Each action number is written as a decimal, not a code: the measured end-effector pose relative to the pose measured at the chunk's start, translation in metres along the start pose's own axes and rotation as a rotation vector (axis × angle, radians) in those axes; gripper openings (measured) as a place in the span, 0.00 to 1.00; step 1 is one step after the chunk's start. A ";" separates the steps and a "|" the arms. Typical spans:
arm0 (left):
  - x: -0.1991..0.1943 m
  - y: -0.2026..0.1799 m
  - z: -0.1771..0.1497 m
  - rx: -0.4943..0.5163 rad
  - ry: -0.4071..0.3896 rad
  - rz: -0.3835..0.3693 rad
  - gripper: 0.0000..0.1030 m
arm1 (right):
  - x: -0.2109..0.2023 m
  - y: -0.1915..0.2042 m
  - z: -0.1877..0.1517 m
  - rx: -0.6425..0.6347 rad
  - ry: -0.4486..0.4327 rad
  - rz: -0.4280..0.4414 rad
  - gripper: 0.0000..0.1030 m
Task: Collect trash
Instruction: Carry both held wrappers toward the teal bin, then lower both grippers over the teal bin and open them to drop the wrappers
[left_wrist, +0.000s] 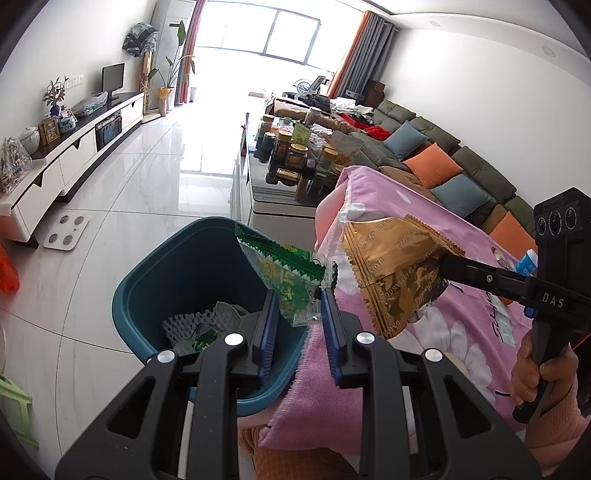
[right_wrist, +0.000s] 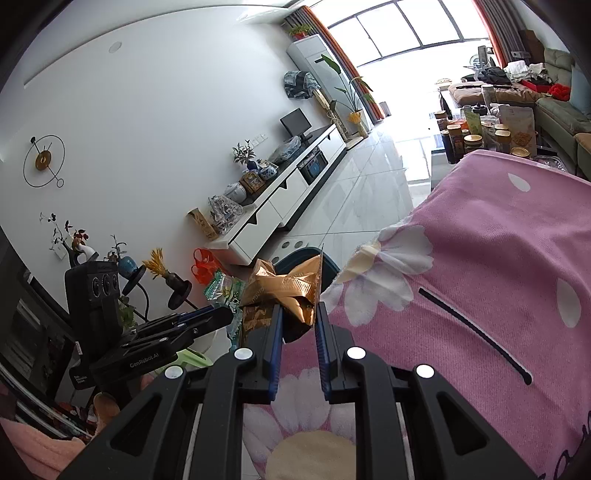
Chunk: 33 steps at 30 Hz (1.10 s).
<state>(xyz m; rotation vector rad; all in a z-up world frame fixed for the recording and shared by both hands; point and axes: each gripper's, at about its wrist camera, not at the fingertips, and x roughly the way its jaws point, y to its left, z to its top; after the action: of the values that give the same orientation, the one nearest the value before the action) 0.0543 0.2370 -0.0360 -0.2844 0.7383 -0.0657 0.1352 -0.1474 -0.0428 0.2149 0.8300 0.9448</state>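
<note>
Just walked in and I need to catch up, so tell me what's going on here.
A person is collecting trash with two handheld grippers. The left gripper is shut on a green wrapper, held over the blue bin, which already has scraps inside. The right gripper is shut on a gold wrapper above the pink floral cloth, beside the bin. Neither wrapper is dropped yet.

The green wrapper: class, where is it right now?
In the left wrist view the green wrapper is pinched by the left gripper, above the teal bin, left of the gold wrapper.
</note>
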 end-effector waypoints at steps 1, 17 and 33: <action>0.000 0.001 0.000 -0.001 0.001 0.002 0.23 | 0.001 0.000 0.000 0.000 0.002 0.000 0.15; 0.009 0.016 0.002 -0.020 0.013 0.046 0.23 | 0.021 0.008 0.011 -0.012 0.026 -0.003 0.15; 0.017 0.027 -0.001 -0.037 0.026 0.067 0.23 | 0.040 0.017 0.015 -0.025 0.060 -0.005 0.15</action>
<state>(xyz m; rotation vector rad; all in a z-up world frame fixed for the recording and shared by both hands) 0.0655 0.2600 -0.0553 -0.2946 0.7749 0.0077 0.1481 -0.1031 -0.0453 0.1632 0.8731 0.9602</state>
